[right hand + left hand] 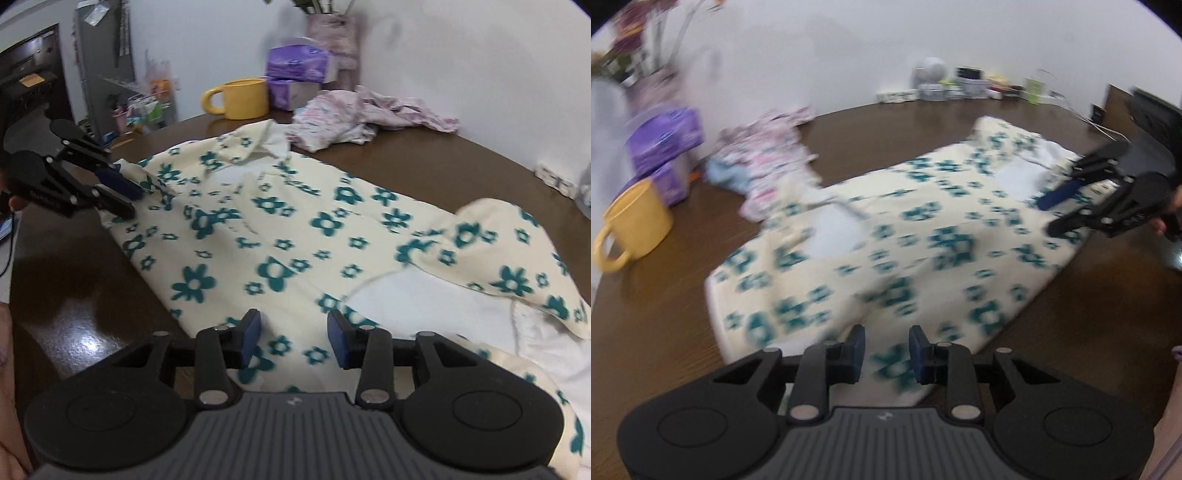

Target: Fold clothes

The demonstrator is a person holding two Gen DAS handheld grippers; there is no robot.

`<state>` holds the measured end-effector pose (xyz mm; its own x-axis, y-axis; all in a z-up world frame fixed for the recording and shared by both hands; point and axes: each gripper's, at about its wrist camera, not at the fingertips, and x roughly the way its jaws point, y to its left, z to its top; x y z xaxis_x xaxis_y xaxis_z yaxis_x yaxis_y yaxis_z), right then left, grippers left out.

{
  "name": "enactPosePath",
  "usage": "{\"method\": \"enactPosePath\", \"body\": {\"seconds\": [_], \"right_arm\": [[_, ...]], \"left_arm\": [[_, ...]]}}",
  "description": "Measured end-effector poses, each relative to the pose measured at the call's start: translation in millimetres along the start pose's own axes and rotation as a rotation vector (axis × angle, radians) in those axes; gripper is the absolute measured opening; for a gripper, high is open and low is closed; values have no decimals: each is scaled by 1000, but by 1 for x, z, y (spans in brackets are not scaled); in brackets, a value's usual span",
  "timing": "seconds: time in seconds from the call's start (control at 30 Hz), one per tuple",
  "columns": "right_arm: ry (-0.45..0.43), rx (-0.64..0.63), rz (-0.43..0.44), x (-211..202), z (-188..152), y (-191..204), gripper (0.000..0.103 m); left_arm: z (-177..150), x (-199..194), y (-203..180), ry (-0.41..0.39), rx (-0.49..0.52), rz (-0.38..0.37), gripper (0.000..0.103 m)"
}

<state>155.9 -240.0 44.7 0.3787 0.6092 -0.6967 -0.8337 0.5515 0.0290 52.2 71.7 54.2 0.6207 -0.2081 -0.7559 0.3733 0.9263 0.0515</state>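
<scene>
The left gripper (886, 350) hovers with jaws narrowly apart and empty over the cream flowered garment (905, 240), spread on the brown table (665, 295). The right gripper (1049, 216), at three o'clock, gapes wider, holding nothing.

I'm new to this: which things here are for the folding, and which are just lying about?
For the folding:
- flowered garment
- pink clothes

Lying about:
- yellow mug
- purple tissue packs
- vase
</scene>
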Motion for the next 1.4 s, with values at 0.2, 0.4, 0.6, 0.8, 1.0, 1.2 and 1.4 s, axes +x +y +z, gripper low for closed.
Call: {"method": "enactPosePath", "body": {"seconds": [0.2, 0.4, 0.6, 0.8, 1.0, 1.2, 1.4], "right_arm": [[27, -1, -45, -8, -5, -7, 44], [36, 18, -77, -12, -7, -12, 44], [30, 40, -82, -11, -10, -12, 45], [28, 45, -90, -11, -9, -11, 46], [24, 49, -95, -10, -9, -10, 47], [14, 55, -101, -10, -10, -8, 49], [12, 47, -100, -7, -10, -5, 53]], "left_arm": [[-7, -5, 31, 16, -63, -44, 20], [-11, -13, 49, -23, -126, -41, 20], [-13, -16, 56, -36, -168, -69, 20], [-12, -34, 51, -66, -131, 4, 30], [-4, -14, 57, -10, -108, 2, 30], [3, 3, 51, 66, -7, 22, 19], [9, -20, 42, 32, 8, 1, 6]]}}
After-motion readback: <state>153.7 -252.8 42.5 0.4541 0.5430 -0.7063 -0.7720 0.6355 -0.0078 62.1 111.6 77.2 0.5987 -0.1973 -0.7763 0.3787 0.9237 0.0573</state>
